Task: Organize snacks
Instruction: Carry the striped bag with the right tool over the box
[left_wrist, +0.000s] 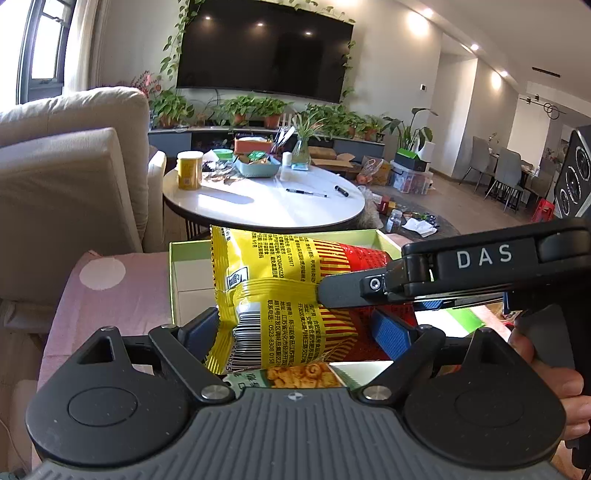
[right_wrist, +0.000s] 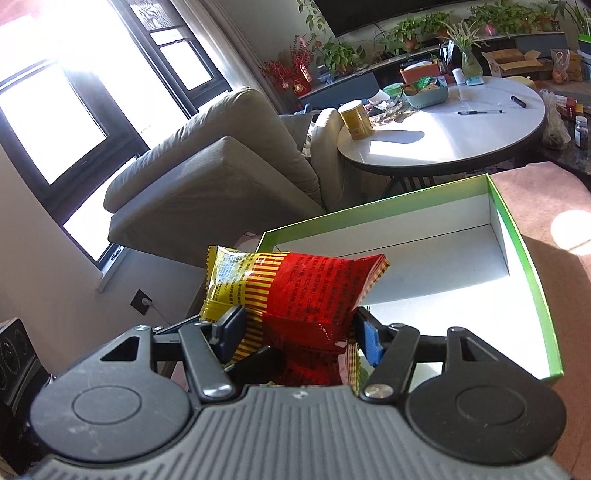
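Note:
A yellow and red snack bag (left_wrist: 288, 295) is held between both grippers above a green-rimmed white box (left_wrist: 192, 273). My left gripper (left_wrist: 295, 332) has its blue pads on either side of the bag's lower end and is shut on it. My right gripper (left_wrist: 332, 291) comes in from the right and clamps the bag's middle. In the right wrist view the same bag (right_wrist: 310, 291) sits between my right gripper's (right_wrist: 299, 332) fingers, over the near corner of the box (right_wrist: 517, 229). A second snack packet (left_wrist: 299, 374) with a ring-snack picture lies under the bag.
The box rests on a pink cloth-covered surface (left_wrist: 110, 295). A round white table (left_wrist: 266, 203) behind it holds a yellow canister (left_wrist: 190, 170), a teal basket of snacks (left_wrist: 258, 164) and pens. A beige sofa (left_wrist: 66, 177) stands at the left.

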